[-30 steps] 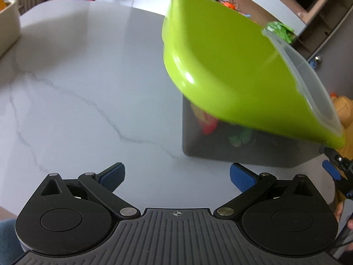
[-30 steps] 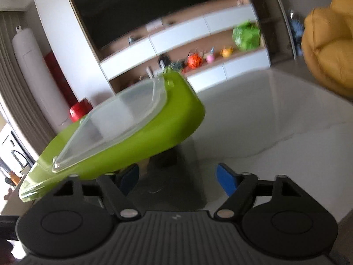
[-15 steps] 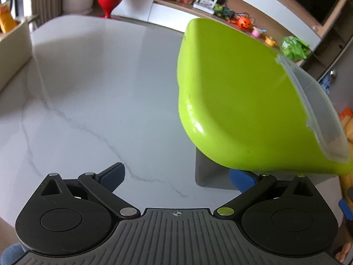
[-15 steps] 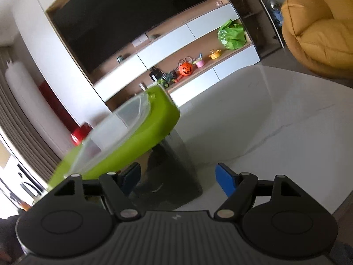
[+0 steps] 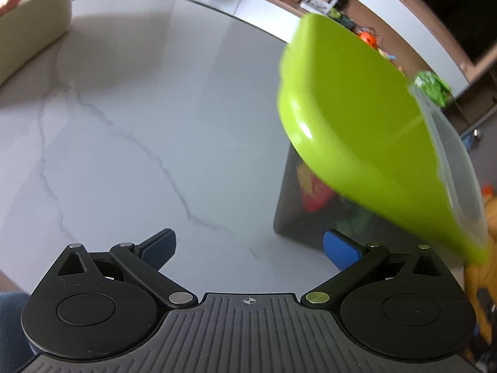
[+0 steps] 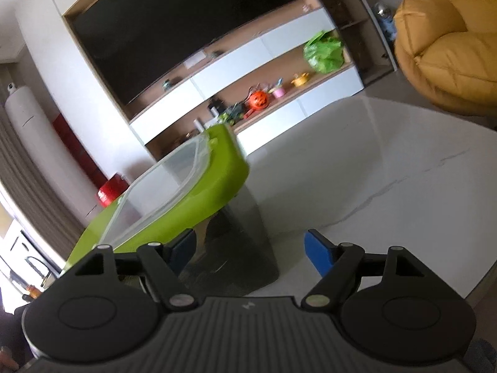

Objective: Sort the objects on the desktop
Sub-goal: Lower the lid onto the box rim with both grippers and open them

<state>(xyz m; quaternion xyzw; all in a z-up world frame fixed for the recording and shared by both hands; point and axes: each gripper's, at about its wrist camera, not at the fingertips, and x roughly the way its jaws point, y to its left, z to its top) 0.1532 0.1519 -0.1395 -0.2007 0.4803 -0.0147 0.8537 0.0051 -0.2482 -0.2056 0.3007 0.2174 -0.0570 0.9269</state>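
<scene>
The green lid point(image 5: 366, 130) with its clear panel point(image 6: 158, 192) is hanging tilted in the air above the dark translucent bin point(image 5: 313, 214), which is standing on the marble worktop point(image 5: 155, 124) at about four o'clock in the left wrist view. Red and green items are showing blurred through the bin wall. The left gripper point(image 5: 248, 245) is hovering with its jaws released, grasping nothing. The right gripper point(image 6: 251, 248) is also showing its jaws spread apart; its left pad is sitting just beside the lid's edge, and I cannot tell whether it is touching. A cream tray point(image 5: 34, 21) is resting at ten o'clock.
</scene>
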